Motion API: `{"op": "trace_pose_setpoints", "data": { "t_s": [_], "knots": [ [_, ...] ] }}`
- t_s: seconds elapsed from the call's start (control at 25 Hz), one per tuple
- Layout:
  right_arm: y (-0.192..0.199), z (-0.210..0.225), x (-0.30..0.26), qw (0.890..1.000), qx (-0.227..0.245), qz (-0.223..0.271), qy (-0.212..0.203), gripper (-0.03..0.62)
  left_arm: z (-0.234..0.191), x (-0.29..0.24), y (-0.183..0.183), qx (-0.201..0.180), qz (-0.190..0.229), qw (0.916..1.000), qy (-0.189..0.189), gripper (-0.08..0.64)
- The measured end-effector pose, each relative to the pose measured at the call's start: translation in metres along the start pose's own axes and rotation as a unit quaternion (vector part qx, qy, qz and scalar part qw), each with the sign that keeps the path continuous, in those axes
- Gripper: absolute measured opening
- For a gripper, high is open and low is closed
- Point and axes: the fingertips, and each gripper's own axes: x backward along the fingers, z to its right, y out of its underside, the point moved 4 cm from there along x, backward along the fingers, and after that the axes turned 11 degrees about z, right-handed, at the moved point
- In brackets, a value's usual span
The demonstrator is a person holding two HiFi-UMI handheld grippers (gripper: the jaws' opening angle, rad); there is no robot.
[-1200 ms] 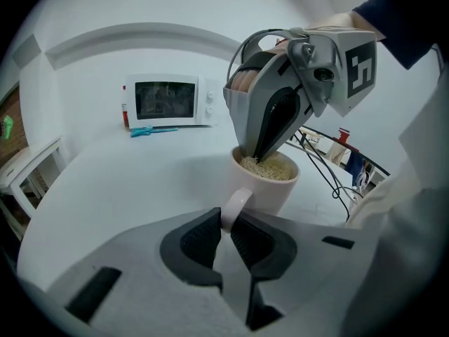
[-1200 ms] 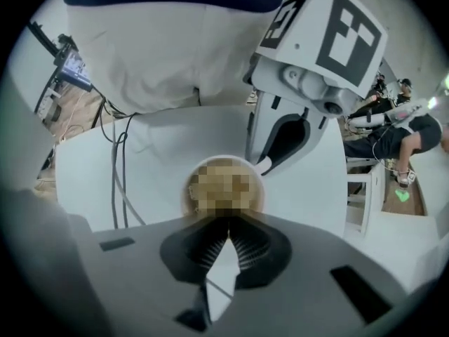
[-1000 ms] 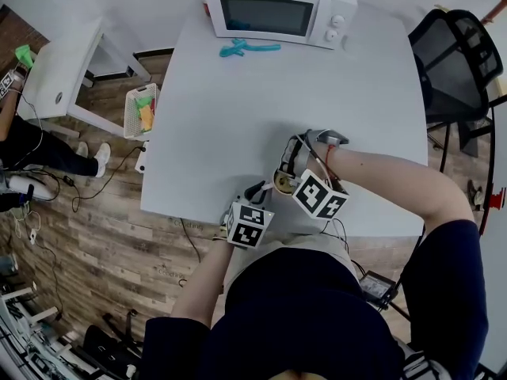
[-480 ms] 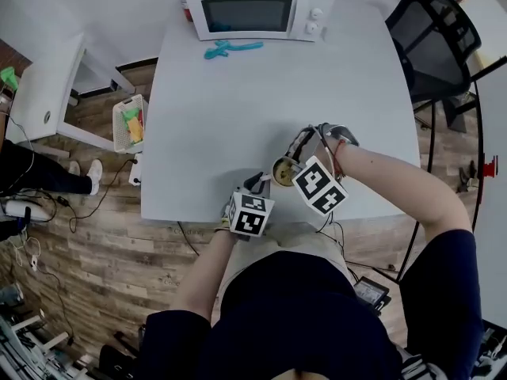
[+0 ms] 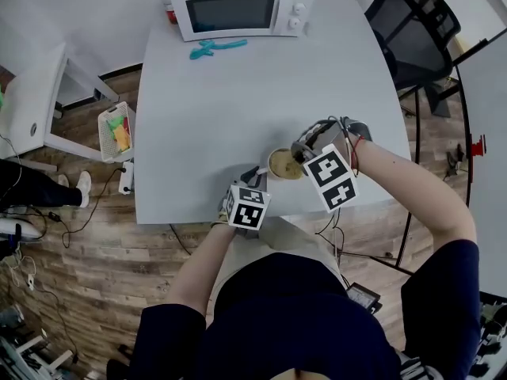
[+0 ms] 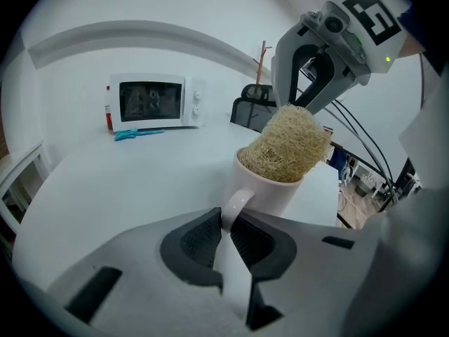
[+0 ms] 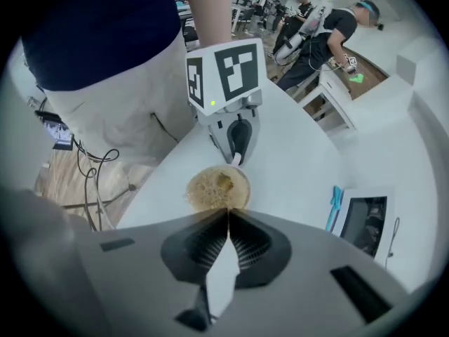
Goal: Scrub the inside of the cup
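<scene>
Left gripper view is showing you mid-scrub, I judge: your left gripper is clamping the handle of the pale ceramic cup at the white table's six-o'clock edge, and your right gripper is pinching the tan fibrous loofah in the cup's mouth, which likely needs pushing deeper and twisting next.

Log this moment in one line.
left tool: shut on cup handle | right tool: shut on loofah | loofah: partly inside cup

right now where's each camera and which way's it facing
Head view: on the person's head, steeply down at the table; both arms show.
Left gripper view: on the left claw, across the cup toward the microwave; own jaws show.
Right gripper view: on the right claw, down into the cup; own jaws, torso show.
All share the cup and loofah.
</scene>
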Motion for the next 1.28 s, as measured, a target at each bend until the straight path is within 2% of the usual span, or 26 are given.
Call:
{"op": "trace_pose_setpoints", "data": {
  "t_s": [0.28, 0.64, 0.88, 1.12, 1.28],
  "knots": [
    [-0.004, -0.002, 0.018, 0.999, -0.036, -0.016, 0.034, 0.031, -0.002, 0.001, 0.001, 0.0, 0.002, 0.9999, 0.016, 0.048],
    [-0.016, -0.007, 0.038, 0.996, -0.063, -0.021, 0.054, 0.031, -0.003, 0.006, 0.005, -0.009, 0.0, 0.9994, 0.034, 0.049],
    [-0.058, -0.02, 0.042, 0.999, -0.039, 0.004, 0.031, 0.031, -0.005, 0.014, 0.008, -0.009, 0.003, 0.9993, 0.035, 0.048],
    [-0.086, -0.048, 0.023, 0.998, -0.02, 0.007, -0.055, 0.031, -0.006, 0.019, 0.011, -0.007, 0.006, 0.9993, 0.035, 0.049],
    [-0.094, -0.054, 0.002, 0.996, -0.008, 0.01, -0.083, 0.031, -0.005, 0.022, 0.012, -0.011, 0.006, 0.9993, 0.035, 0.048]
  ]
}}
